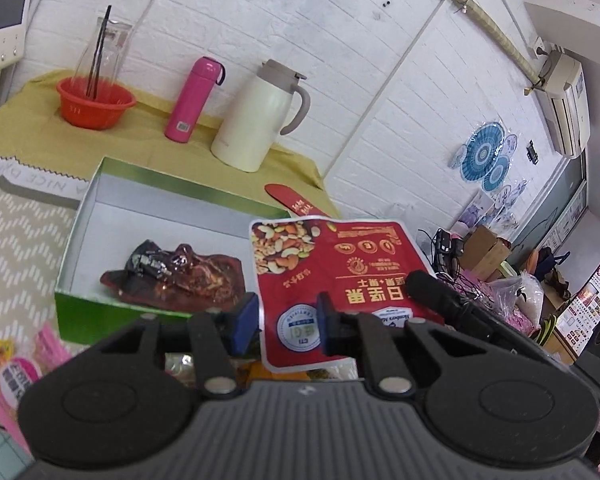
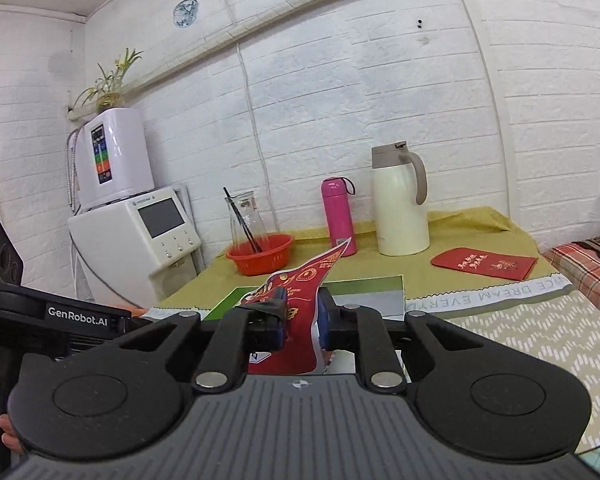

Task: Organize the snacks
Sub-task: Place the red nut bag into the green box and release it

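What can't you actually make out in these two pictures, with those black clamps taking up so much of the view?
- Left wrist view: the red nut pouch has its lower edge behind the left gripper.
- Left wrist view: the pink packets are cut off by the picture edge and the gripper body.
- Right wrist view: the green box is mostly behind the right gripper and pouch; its contents are unseen.
- Small print on the pouch is too small to read.

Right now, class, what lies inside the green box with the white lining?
Inside the green box lies one dark reddish-brown snack packet against its near wall; the rest of the white floor shows bare. The red nut pouch covers the box's right end, so that part stays unseen.
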`<state>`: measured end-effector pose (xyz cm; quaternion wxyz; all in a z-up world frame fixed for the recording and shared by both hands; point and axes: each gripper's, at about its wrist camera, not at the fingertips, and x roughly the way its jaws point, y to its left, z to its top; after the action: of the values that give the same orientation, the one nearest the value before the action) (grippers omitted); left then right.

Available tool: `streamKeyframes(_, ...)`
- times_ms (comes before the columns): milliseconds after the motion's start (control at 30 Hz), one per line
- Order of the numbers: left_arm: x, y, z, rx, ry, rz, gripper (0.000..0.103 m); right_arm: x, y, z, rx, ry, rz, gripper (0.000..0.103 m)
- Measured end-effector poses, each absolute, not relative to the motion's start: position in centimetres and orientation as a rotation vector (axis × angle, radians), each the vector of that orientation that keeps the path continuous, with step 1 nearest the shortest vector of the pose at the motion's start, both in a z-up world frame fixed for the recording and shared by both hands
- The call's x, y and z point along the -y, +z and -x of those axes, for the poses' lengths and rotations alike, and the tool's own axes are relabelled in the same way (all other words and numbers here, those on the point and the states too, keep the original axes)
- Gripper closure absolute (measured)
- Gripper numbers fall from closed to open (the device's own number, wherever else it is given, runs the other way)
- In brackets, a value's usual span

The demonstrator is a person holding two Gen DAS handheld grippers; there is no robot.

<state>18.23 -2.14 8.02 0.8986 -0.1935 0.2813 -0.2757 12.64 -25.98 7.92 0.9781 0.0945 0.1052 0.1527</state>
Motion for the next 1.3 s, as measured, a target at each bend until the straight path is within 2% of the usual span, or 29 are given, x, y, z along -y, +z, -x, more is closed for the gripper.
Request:
streamKeyframes(433, 3.5, 3.7, -27.5, -0.718, -0.471, 0.387, 0.092, 26.4, 3.8, -21.5, -0.347, 0.283, -0.215, 0.068)
streamKeyframes(533, 3.3, 3.1, -28.3, -0.736, -0.46, 0.394, 0.091, 26.1, 2.9, -22.8, -0.381, 0.288, -0.195, 0.058)
streamKeyframes(567, 3.3, 3.1, -28.4, -0.74, -0.457, 0.401, 0.088, 25.9, 2.7, -23.0, -0.391, 0.288, -0.18, 0.053)
streamKeyframes(600, 3.2, 3.0, -28.5, -0.745, -0.448, 0.411, 0.061, 25.7, 2.5, -23.2, -0.401, 0.287, -0.16, 0.046)
streamKeyframes(633, 3.0, 3.0, -28.4, -0.738, -0.429, 0.423, 0.036, 25.3, 2.4, -23.5, -0.412, 0.288, -0.138, 0.035)
streamKeyframes(667, 2.8, 3.1, -28.0, -0.712, -0.394, 0.437, 0.015, 25.0, 2.3, -23.4, -0.409, 0.283, -0.114, 0.002)
streamKeyframes(800, 2.6, 4.2, -26.8, -0.617, -0.32, 0.364, 0.015, 24.0, 2.4, -21.9, -0.31, 0.273, 0.007, 0.0)
streamKeyframes(1300, 3.0, 6.4, -22.4, -0.57, -0.256, 0.261, 0.015, 24.1, 4.1, -18.4, -0.311, 0.255, 0.007, 0.0)
